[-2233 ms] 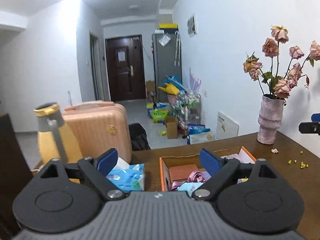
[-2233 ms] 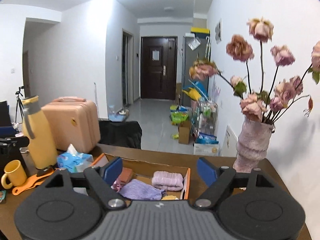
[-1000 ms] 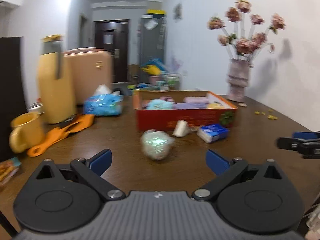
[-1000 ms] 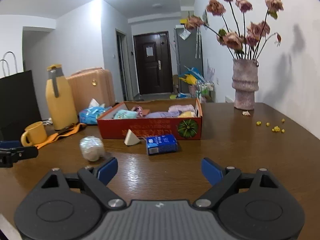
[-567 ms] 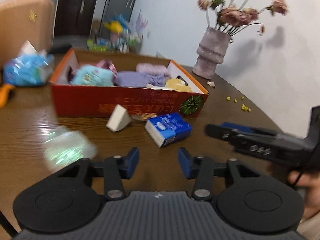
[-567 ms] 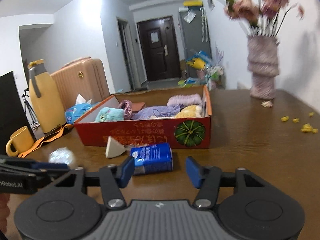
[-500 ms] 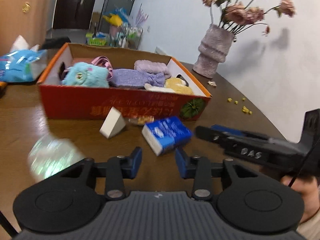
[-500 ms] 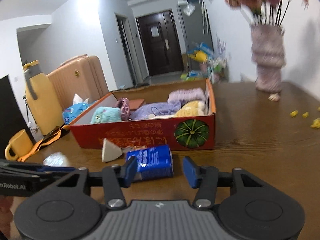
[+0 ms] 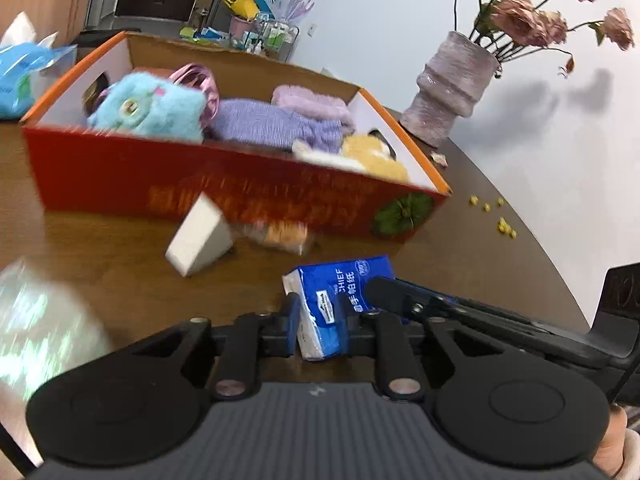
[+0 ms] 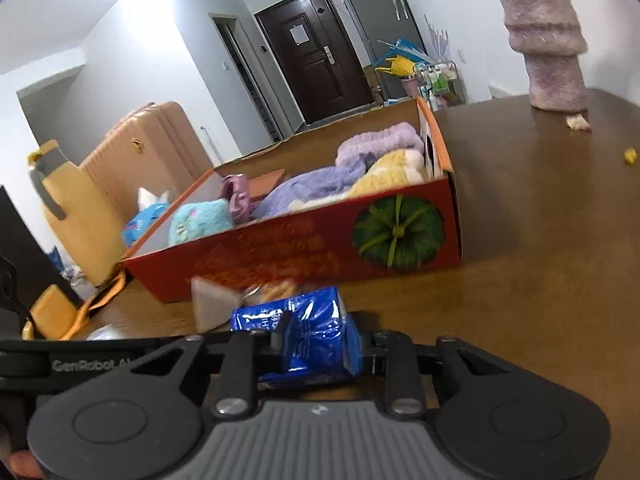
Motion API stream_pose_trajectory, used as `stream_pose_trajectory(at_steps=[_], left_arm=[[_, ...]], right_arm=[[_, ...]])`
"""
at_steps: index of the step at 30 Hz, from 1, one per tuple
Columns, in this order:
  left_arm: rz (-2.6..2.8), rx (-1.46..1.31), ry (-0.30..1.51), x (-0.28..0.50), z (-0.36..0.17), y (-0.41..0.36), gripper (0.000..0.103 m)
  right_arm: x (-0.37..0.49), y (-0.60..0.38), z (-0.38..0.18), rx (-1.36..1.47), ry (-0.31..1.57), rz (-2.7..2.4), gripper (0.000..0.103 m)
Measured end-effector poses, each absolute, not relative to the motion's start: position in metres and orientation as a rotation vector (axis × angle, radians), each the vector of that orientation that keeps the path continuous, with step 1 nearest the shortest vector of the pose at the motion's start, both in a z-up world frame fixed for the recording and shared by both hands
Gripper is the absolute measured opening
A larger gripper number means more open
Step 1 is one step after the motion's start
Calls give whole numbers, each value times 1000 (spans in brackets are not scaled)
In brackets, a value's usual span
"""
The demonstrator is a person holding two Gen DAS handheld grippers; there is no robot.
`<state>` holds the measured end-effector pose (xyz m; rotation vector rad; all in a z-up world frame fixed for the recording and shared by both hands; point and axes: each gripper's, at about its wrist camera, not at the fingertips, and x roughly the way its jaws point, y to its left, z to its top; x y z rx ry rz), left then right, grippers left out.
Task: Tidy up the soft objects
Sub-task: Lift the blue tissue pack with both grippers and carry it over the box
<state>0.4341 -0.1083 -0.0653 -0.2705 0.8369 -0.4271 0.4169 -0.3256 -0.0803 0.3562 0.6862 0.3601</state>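
I have both grippers on the blue tissue pack [image 9: 340, 300], a small soft packet in glossy blue wrap with white lettering and a white end face. It sits on the brown table [image 9: 460, 248] just in front of the red box [image 9: 224, 188]. My left gripper [image 9: 318, 330] has just been closing and its blue pads now pinch the white end of the pack. My right gripper [image 10: 320, 340] has also just been closing and squeezes the other end, where the wrap is crinkled between its pads. In the left wrist view the right gripper's finger lies across the pack's far side.

The red box is an open cardboard carton with an orange rim and a green pumpkin print on its front corner. Inside it lie a fluffy light blue plush [image 9: 148, 110] at the left, a pink ribbon-like thing [image 9: 196, 80] behind it, folded lilac cloths [image 9: 276, 120] in the middle and a yellow plush [image 9: 376, 156] at the right end.

Against the box front on the table are a white wedge [image 9: 200, 236] and a blurred orange wrapper [image 9: 280, 234]. A pale crumpled ball [image 9: 40, 320] lies at the left, too blurred to name. A vase [image 9: 448, 88] of dried roses stands beyond the box
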Motion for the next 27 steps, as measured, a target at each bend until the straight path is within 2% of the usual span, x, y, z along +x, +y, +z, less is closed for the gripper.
stream_pose_trajectory(at_steps=[4,12,27], left_arm=[[-447,-271,853,378,-64,-93,17],[-429,-293,837,268,-56,-65,16],[-417,-276,759,212,-34,-60,17]], right_arm=[[353,-323,-85,413,696,386,18],[248,-304,-78,379,709,453,17],[194,-292,-58,347,651,472,16]])
